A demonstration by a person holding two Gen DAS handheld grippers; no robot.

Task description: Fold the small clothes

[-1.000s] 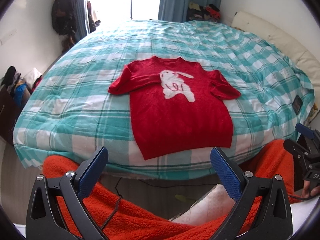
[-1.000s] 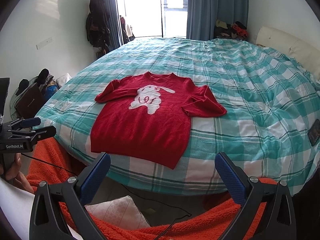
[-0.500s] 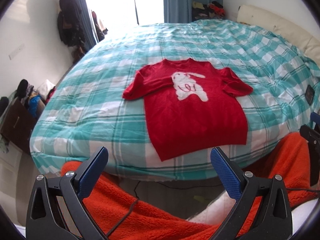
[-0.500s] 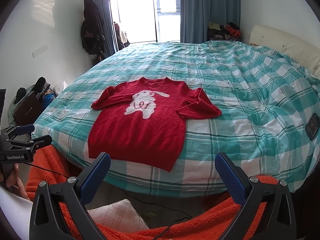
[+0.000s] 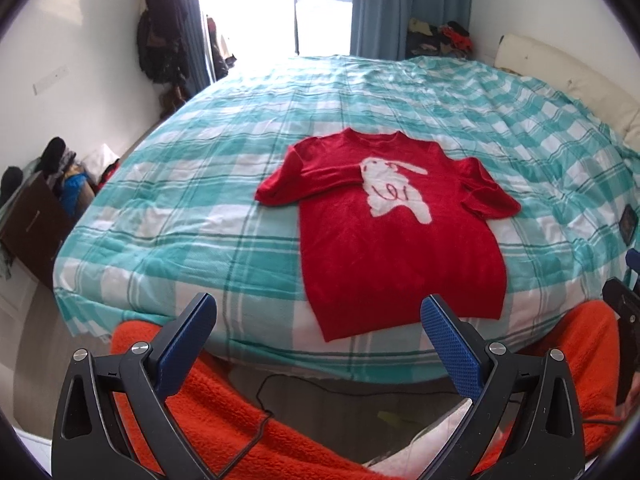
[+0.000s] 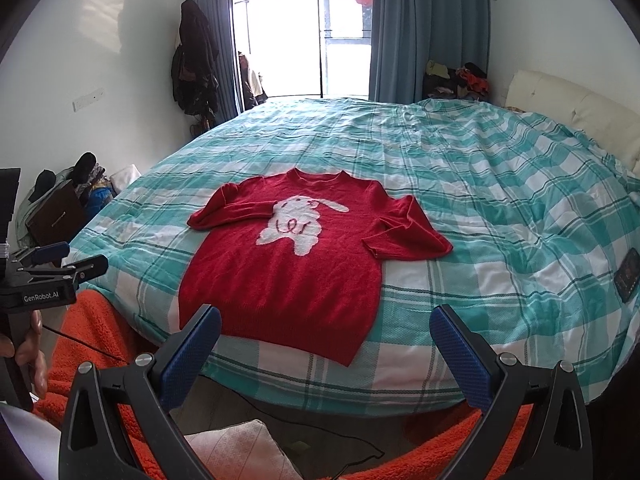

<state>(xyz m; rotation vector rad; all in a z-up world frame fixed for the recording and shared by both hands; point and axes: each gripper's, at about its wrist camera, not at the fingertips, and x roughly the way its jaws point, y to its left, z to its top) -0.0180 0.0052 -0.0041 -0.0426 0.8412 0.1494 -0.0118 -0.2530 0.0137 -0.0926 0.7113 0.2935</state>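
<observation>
A small red sweater (image 5: 396,240) with a white rabbit on the front lies flat on the bed, neck away from me, both sleeves folded in over the chest. It also shows in the right wrist view (image 6: 296,264). My left gripper (image 5: 318,316) is open and empty, held off the near edge of the bed, short of the sweater's hem. My right gripper (image 6: 325,326) is open and empty, also off the near edge, just before the hem. The left gripper shows at the left edge of the right wrist view (image 6: 52,268).
The bed carries a teal and white checked cover (image 5: 192,208). A dark phone (image 6: 627,274) lies near its right edge. An orange fleece (image 5: 224,412) covers my lap below the grippers. A cream headboard (image 6: 568,108) stands at the right; bags and a brown box (image 6: 56,216) sit on the floor at left.
Both grippers have risen and tilted up, so the sweater sits lower in the right view and more of the room shows. Both stay open. The sweater has not moved.
</observation>
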